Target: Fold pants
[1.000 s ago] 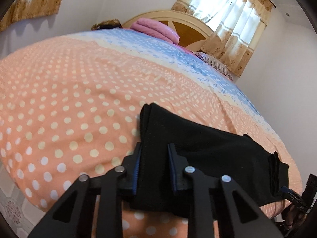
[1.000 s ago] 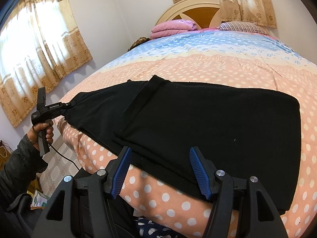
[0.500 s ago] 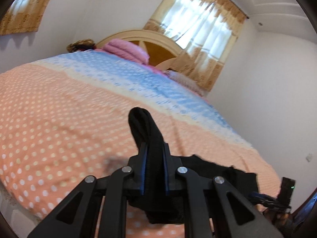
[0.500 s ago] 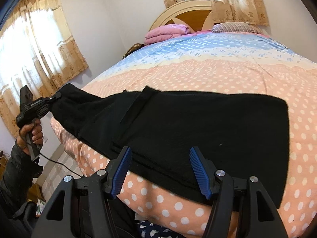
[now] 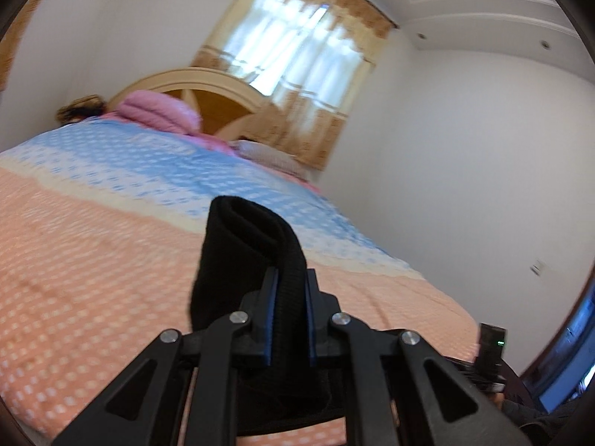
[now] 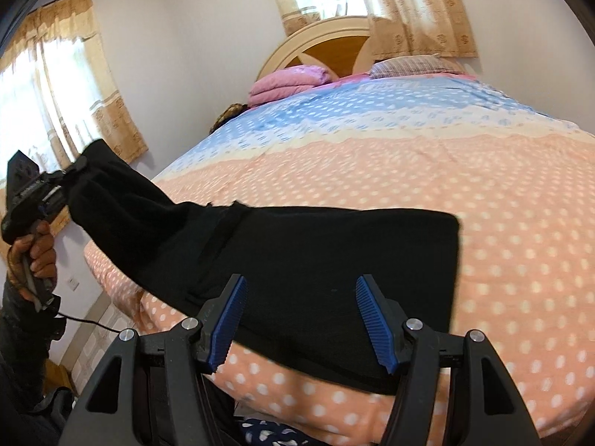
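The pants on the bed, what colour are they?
The pants are plain black, with no pattern. The right wrist view shows them best.

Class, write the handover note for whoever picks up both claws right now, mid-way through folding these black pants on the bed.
Left claw: shut on one end of the black pants, held up off the bed.
Right claw: open, empty, poised over the near edge of the pants.
Pants: the rest lies flat on the polka-dot cover, near the bed's front edge.
Done: one end gripped and raised.
Left: likely carry the raised end across onto the flat part, release, smooth; no fold is laid yet.
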